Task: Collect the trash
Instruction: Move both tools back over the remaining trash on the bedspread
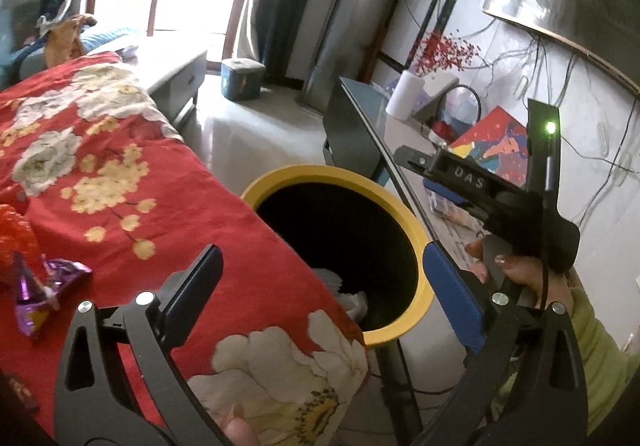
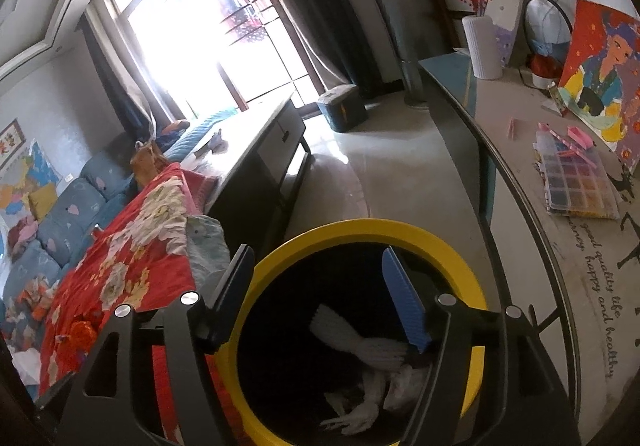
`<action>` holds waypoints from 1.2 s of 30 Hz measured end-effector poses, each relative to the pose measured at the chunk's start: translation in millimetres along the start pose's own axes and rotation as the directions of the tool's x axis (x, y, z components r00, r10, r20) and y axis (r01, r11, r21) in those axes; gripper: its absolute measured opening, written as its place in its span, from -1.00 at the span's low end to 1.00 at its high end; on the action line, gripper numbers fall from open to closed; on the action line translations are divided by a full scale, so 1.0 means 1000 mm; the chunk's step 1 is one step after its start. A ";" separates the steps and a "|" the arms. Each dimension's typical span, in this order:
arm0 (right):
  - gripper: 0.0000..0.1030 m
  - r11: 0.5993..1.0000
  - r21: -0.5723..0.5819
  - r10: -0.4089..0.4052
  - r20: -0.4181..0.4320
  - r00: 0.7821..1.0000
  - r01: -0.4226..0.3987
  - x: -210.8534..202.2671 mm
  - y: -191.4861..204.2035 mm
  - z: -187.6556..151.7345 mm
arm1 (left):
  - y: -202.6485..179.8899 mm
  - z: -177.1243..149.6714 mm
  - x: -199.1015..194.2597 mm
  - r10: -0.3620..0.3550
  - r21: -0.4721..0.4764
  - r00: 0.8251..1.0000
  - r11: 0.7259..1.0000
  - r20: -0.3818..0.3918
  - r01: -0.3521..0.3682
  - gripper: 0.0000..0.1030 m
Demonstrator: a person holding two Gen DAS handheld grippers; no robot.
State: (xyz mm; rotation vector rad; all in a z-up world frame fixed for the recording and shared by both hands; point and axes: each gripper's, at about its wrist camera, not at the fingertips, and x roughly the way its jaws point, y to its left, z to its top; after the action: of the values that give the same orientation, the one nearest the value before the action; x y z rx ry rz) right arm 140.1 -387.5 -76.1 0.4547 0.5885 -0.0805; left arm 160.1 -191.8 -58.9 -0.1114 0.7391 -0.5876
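Hovering over the yellow-rimmed bin (image 2: 400, 234), the right gripper (image 2: 324, 306) is standing spread and empty, white paper (image 2: 372, 354) lying inside. The left gripper (image 1: 320, 286) is gaping too; the purple wrapper (image 1: 44, 294), lower left, is risking being missed or slipping from the red bedspread (image 1: 120, 165).

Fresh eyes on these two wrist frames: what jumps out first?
The yellow-rimmed bin fills the right wrist view, white crumpled paper at its dark bottom, with the right gripper open and empty directly above it. In the left wrist view the red floral cloth dominates, a purple wrapper lying on it at far left, and the left gripper also open.
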 end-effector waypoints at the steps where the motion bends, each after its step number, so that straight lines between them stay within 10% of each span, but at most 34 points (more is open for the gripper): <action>1: 0.26 1.000 -0.003 0.003 0.000 1.000 -0.003 -0.001 0.003 0.000 | 0.002 0.001 -0.002 0.002 -0.007 1.000 1.000 0.005 -0.002 0.78; 36: 0.32 0.963 -0.201 0.168 -0.066 0.984 -0.178 -0.017 0.106 -0.025 | 0.086 -0.001 -0.097 0.199 -0.223 0.965 0.962 0.172 -0.159 0.78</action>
State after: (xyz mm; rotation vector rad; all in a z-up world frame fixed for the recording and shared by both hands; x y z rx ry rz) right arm 134.4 -281.7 -44.0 0.3056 0.5952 0.1579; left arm 142.5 -66.9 -26.6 -0.2877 0.6120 -0.3187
